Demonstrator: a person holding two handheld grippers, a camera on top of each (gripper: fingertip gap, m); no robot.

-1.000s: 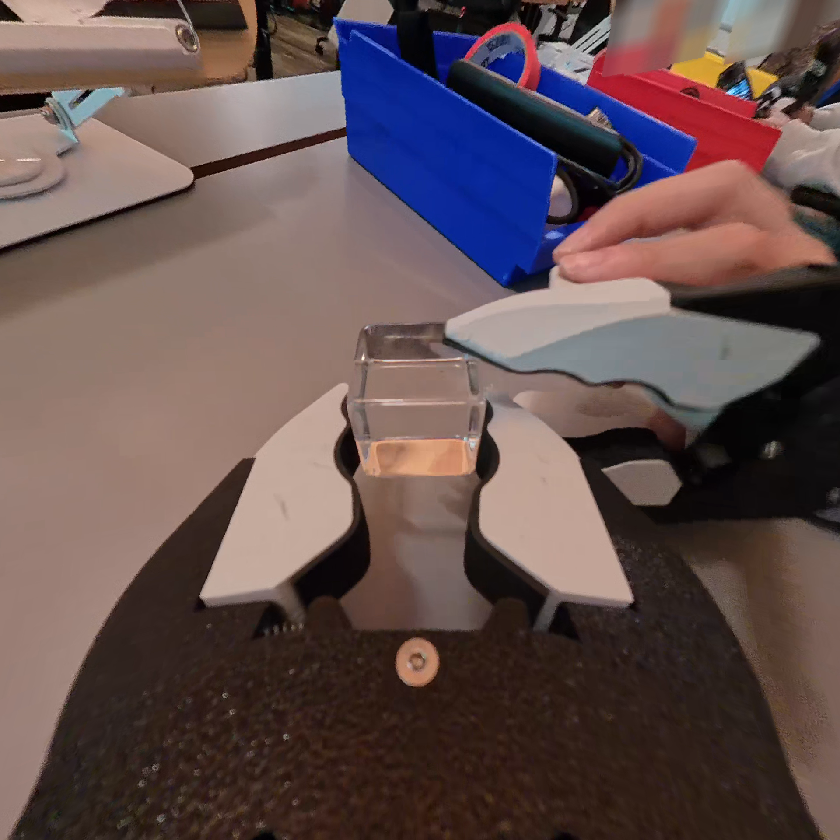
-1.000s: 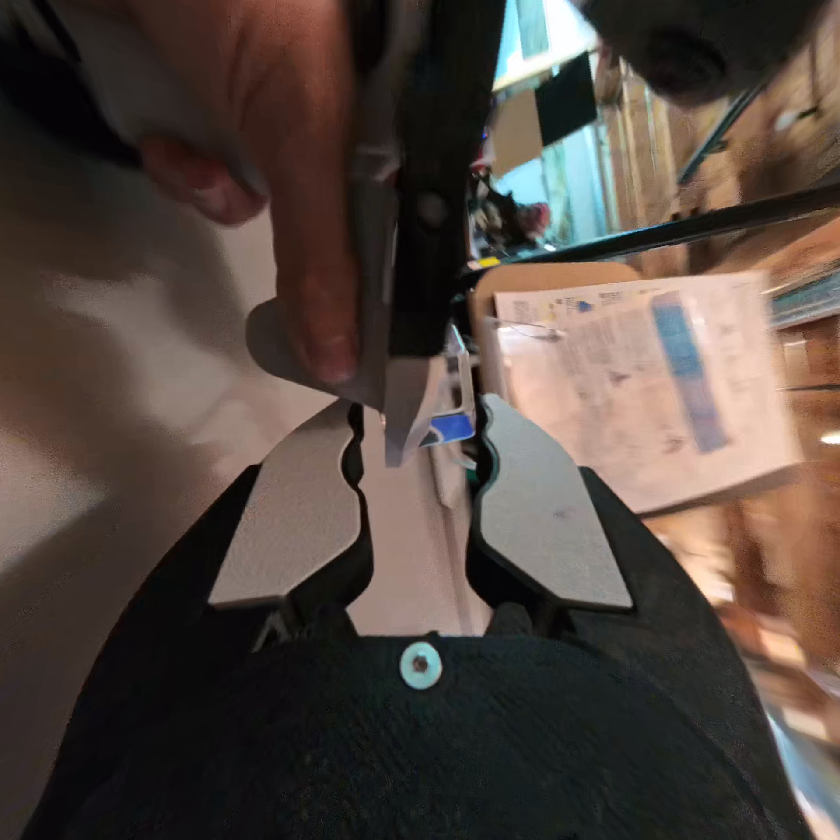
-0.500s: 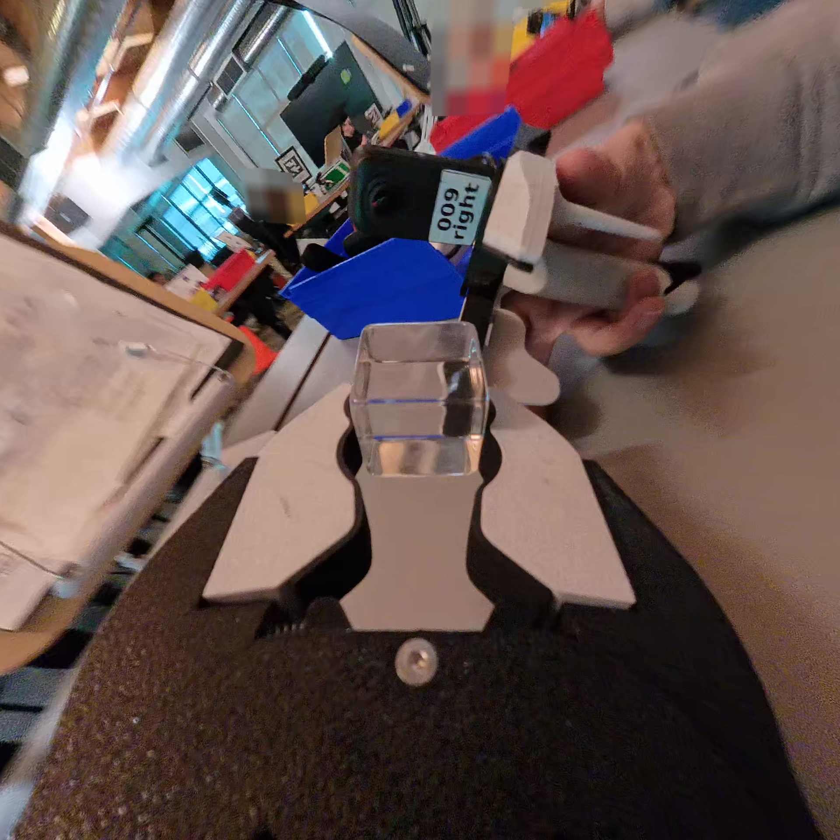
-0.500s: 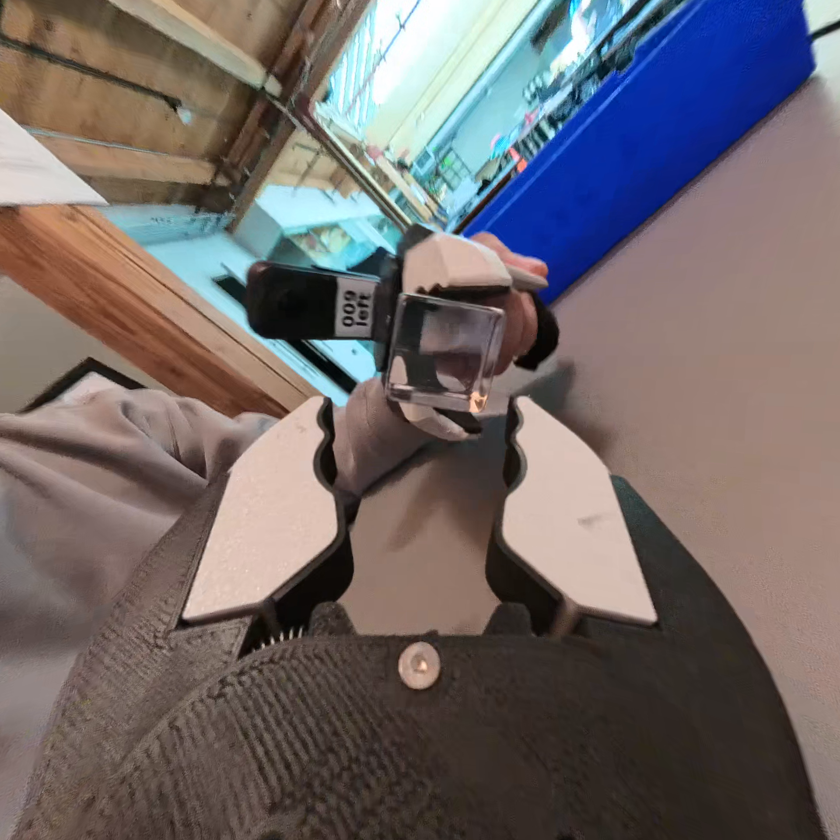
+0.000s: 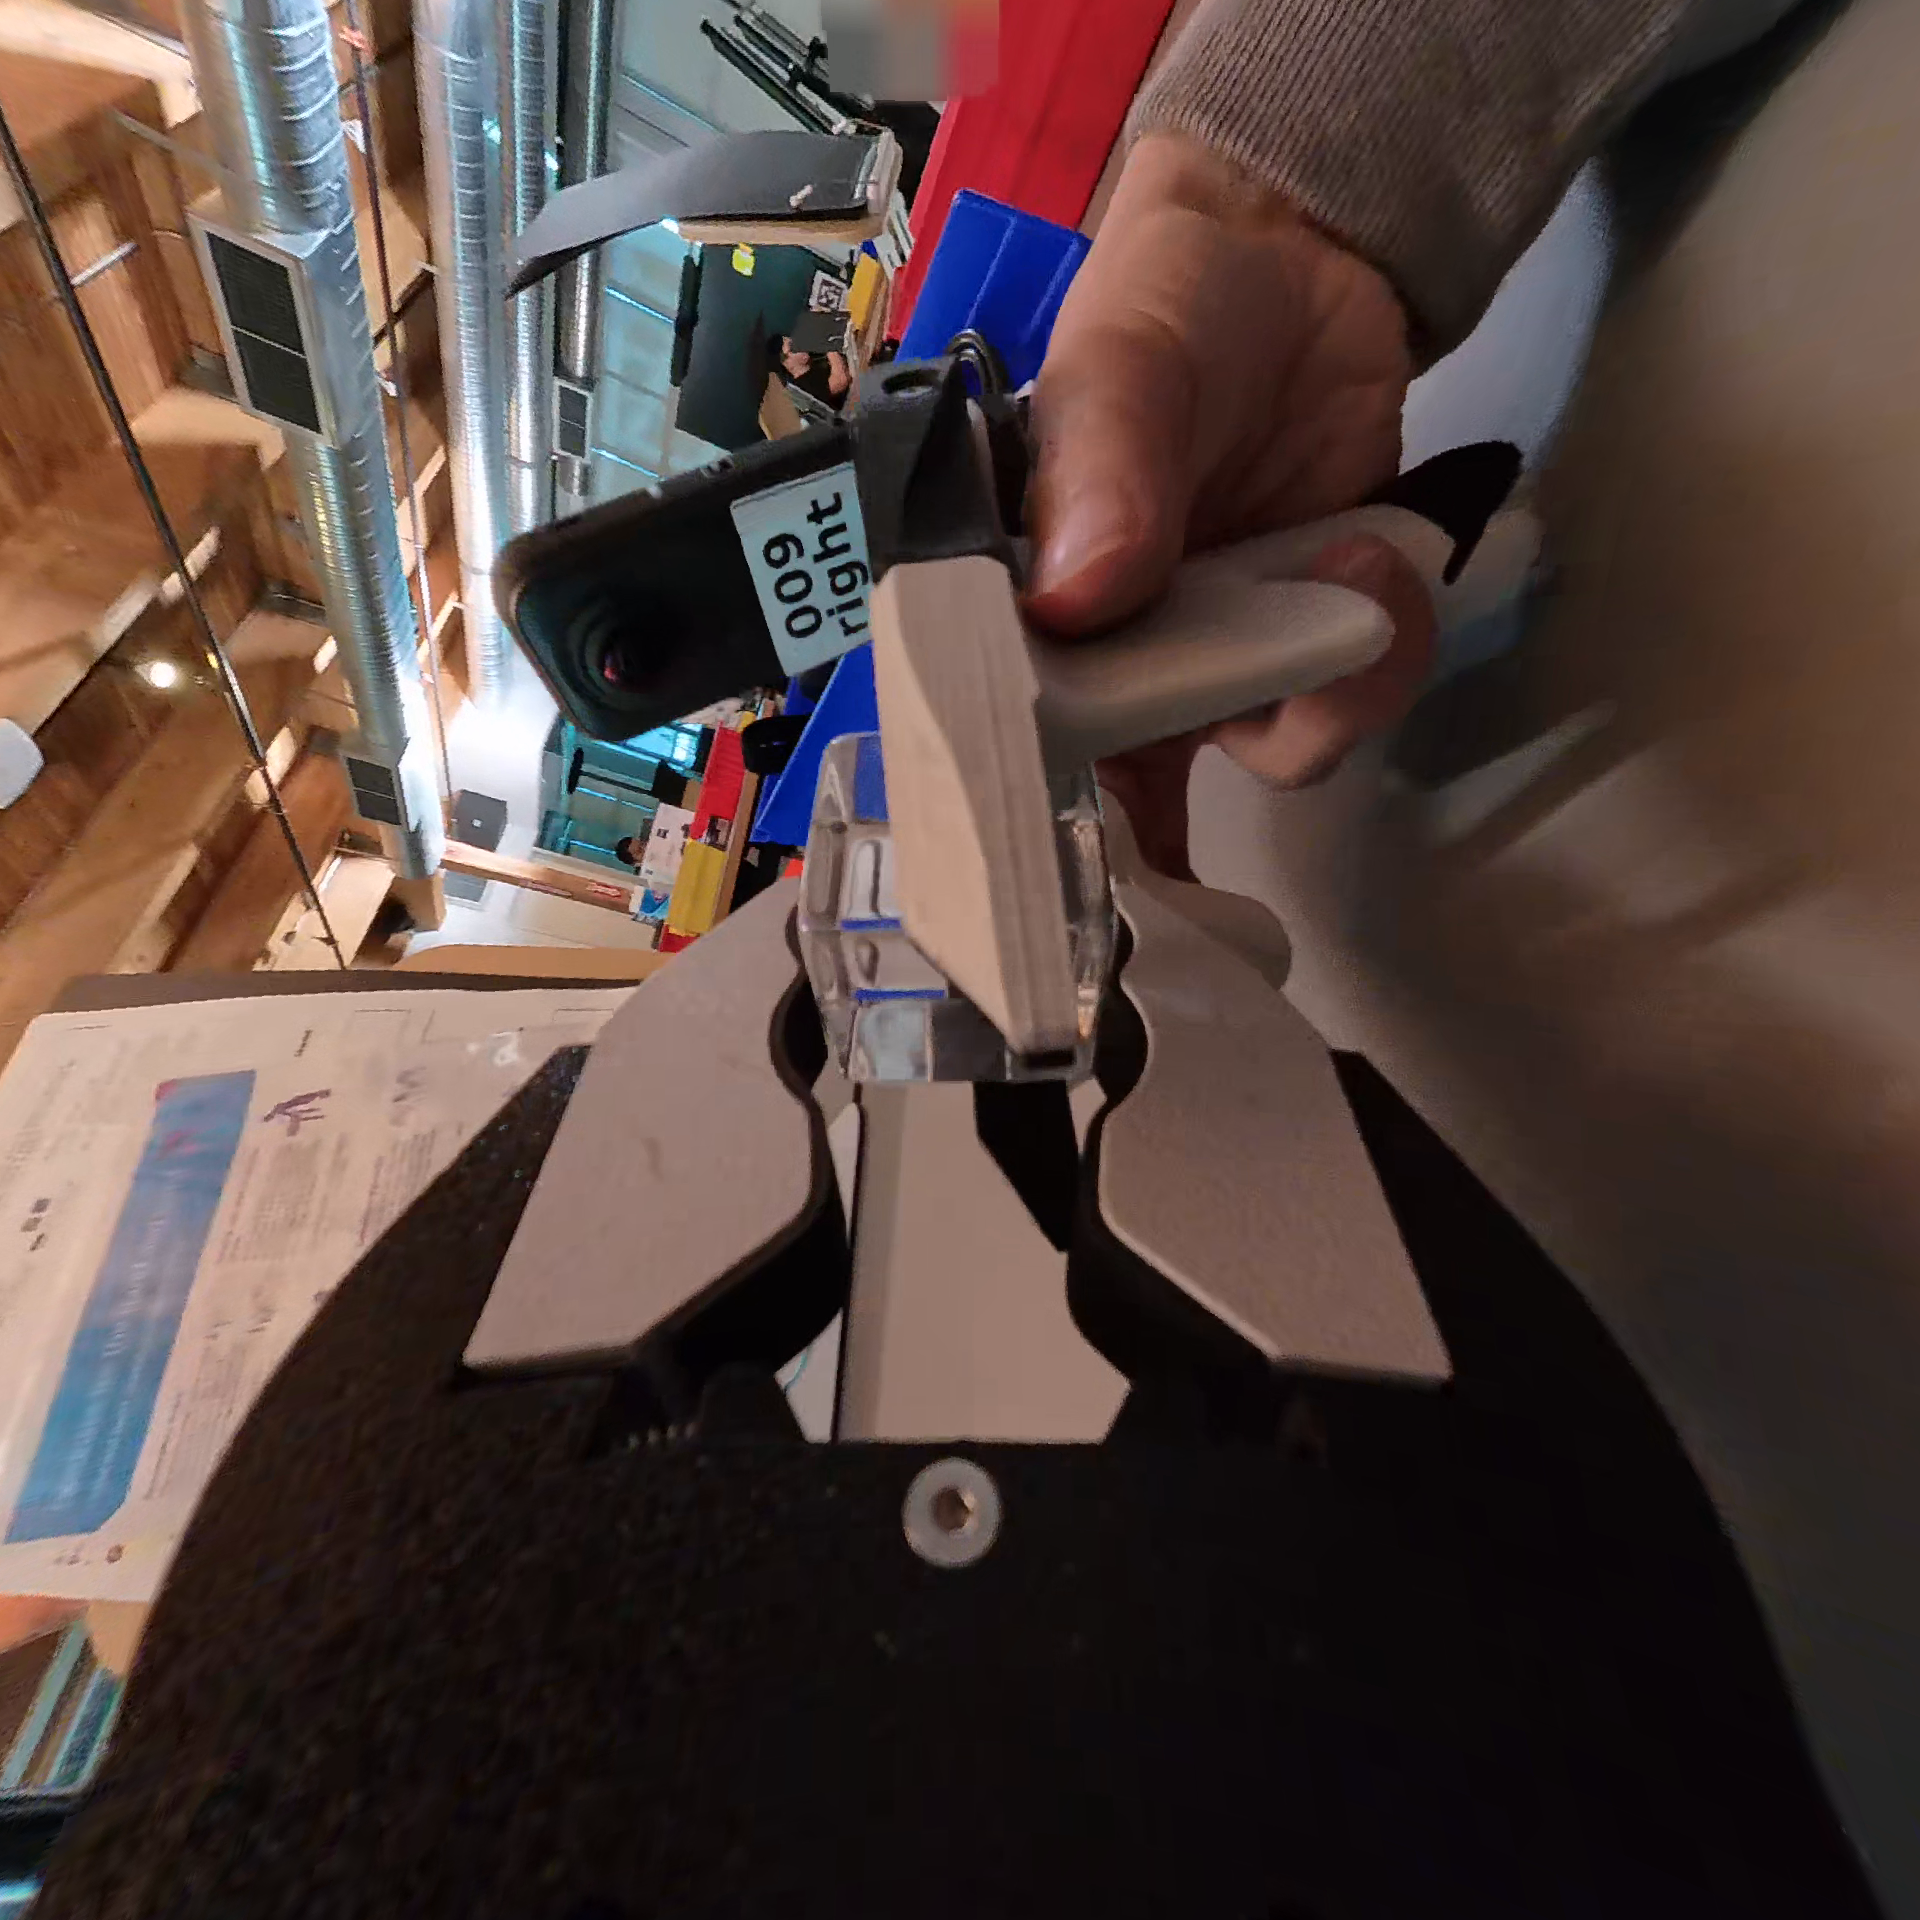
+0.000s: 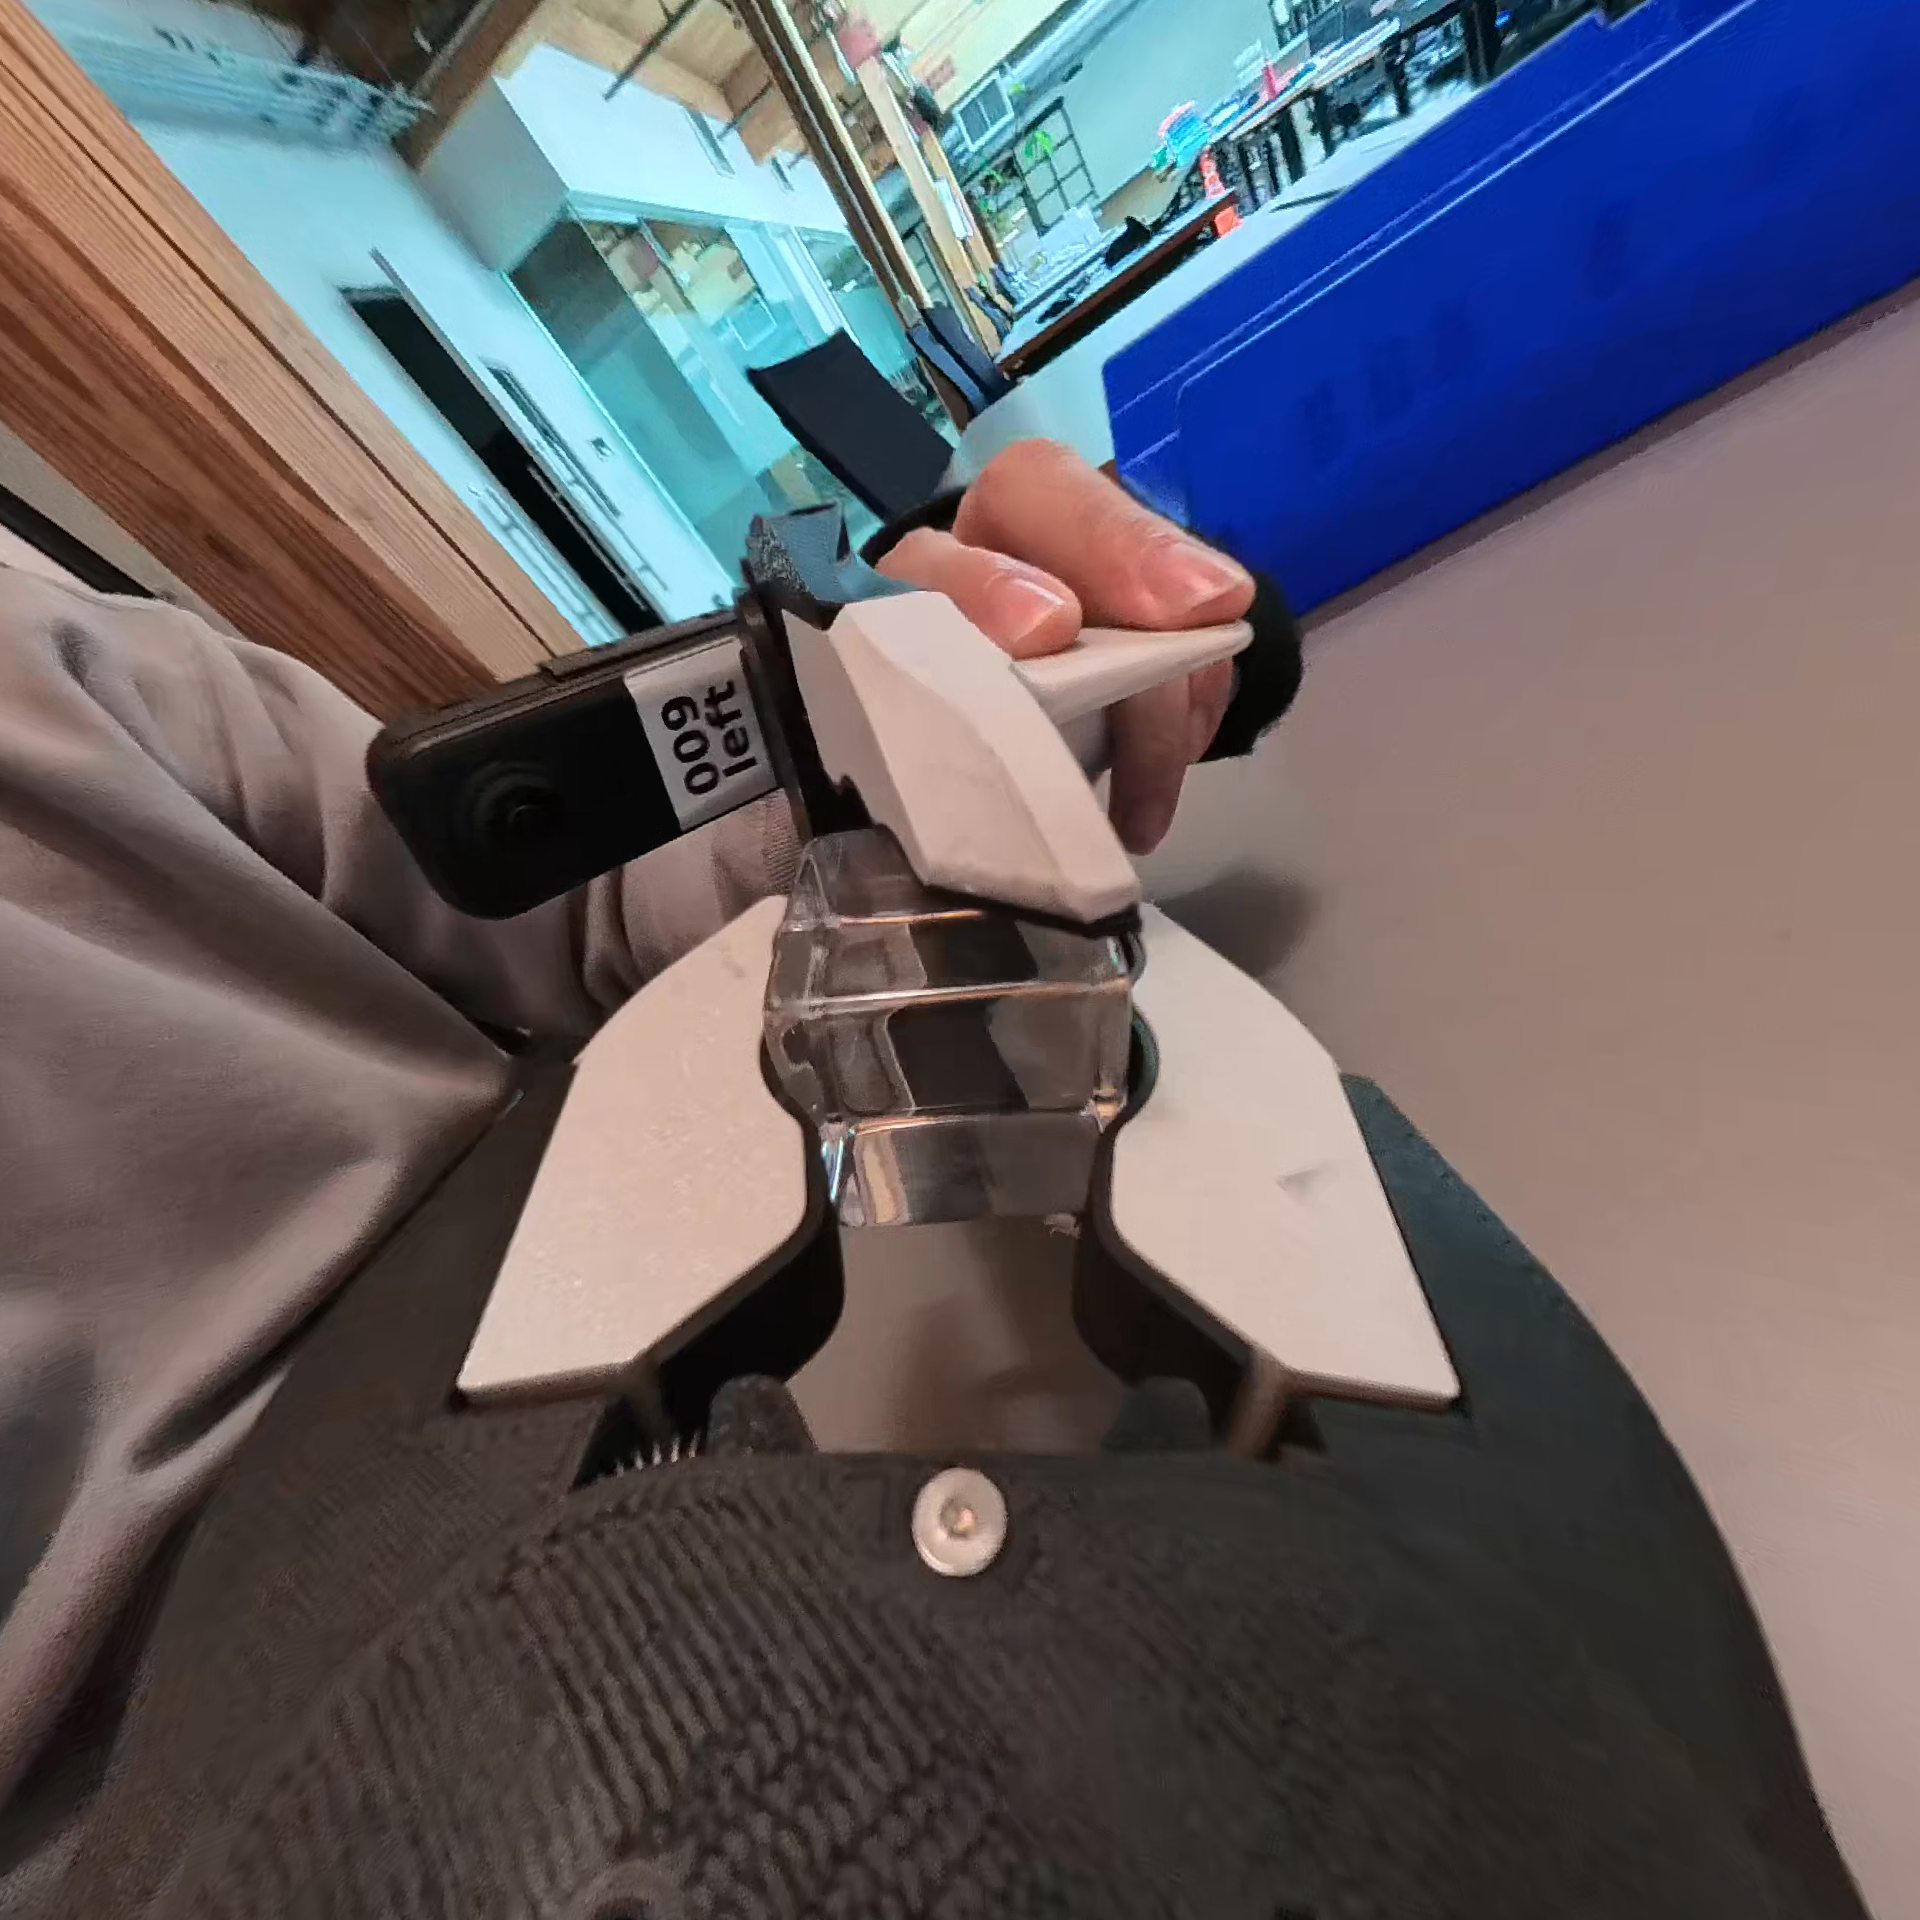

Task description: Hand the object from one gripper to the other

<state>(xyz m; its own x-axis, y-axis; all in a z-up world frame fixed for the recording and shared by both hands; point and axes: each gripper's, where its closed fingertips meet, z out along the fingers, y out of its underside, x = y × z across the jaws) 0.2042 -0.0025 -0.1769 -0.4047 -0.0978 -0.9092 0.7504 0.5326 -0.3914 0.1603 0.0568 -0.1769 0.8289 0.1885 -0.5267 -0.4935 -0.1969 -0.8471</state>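
Observation:
A clear cube (image 5: 862, 935) is held in the air between both grippers. My left gripper (image 5: 956, 914) is shut on it, with the cube seated in the notches near the fingertips. My right gripper (image 6: 956, 914) is shut on the same cube (image 6: 935, 1039) from the opposite side, turned crosswise to the left one. In the left wrist view one right finger (image 5: 977, 852) lies across the front of the cube. In the right wrist view one left finger (image 6: 966, 790) lies on top of the cube, and the other is hidden below it.
A hand (image 5: 1226, 416) grips the right handle and another hand (image 6: 1091, 582) grips the left handle. A blue bin (image 6: 1558, 260) stands on the grey table (image 6: 1610, 831). A red bin (image 5: 1039, 135) is behind the blue one. A printed sheet (image 5: 208, 1195) lies at the left. The left gripper's tips are roughly 6 centimeters from the right gripper's.
The right gripper has moved up to the cube held by the left gripper and its fingers have closed in on the cube. Both views have rolled sideways.

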